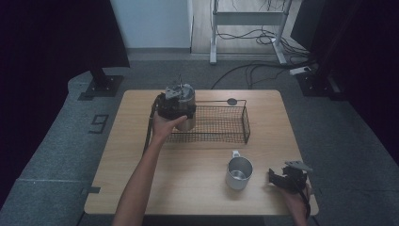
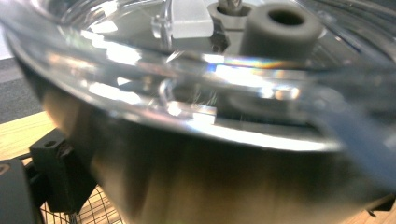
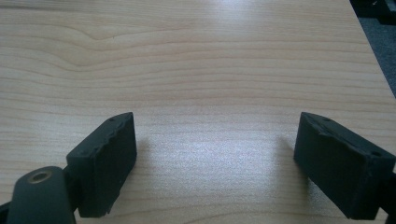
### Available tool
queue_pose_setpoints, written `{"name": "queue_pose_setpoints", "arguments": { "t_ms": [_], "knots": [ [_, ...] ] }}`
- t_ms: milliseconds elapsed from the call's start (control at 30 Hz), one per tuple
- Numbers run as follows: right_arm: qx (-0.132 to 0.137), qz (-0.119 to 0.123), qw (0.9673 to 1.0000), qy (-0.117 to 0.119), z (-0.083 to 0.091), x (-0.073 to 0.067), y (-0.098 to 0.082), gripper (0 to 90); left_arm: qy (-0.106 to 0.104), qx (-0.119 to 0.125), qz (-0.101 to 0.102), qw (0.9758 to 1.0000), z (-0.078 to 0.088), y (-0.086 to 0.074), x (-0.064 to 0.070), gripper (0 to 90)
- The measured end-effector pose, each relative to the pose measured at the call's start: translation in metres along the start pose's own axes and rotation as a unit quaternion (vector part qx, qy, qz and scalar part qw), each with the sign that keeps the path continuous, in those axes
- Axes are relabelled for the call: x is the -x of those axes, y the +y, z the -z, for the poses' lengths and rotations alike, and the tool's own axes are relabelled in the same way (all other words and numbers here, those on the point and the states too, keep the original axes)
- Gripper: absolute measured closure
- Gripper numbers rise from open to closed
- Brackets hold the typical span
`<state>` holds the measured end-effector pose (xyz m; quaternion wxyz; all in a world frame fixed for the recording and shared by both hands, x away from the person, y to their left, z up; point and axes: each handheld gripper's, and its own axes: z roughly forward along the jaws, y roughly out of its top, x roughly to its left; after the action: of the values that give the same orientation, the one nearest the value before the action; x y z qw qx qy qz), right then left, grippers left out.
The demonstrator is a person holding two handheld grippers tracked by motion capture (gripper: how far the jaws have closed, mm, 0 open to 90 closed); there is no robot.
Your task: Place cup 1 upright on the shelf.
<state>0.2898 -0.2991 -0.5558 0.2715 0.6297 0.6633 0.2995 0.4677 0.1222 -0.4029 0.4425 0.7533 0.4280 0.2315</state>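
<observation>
Tongs (image 1: 175,109) at left grip steel canister (image 1: 187,106) over wire basket (image 1: 226,125).

The wire basket (image 1: 221,123) sits on the table (image 1: 136,160). At its left end stands the metal canister (image 1: 187,109), with the left gripper (image 1: 170,104) against it. The cup (image 1: 239,173) stands in front of the basket, and the right gripper (image 1: 282,181) rests to the cup's right.

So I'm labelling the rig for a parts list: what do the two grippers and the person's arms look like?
Both are black two-jaw grippers. The right gripper has thick, blocky jaws and a grey three-cornered plate on top. The left gripper carries a similar grey plate, and a dark cable trails from it. Both forearms are bare, no sleeves.
</observation>
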Motion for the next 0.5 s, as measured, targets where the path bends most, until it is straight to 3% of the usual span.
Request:
{"name": "queue_pose_setpoints", "arguments": {
  "t_ms": [500],
  "knots": [
    [0.0, 0.0, 1.0, 0.0, 0.0, 0.0, 0.0, 12.8, 0.003, -0.014, 0.001, 0.9999, -0.016, -0.006, -0.002, 4.2]
  ]
}}
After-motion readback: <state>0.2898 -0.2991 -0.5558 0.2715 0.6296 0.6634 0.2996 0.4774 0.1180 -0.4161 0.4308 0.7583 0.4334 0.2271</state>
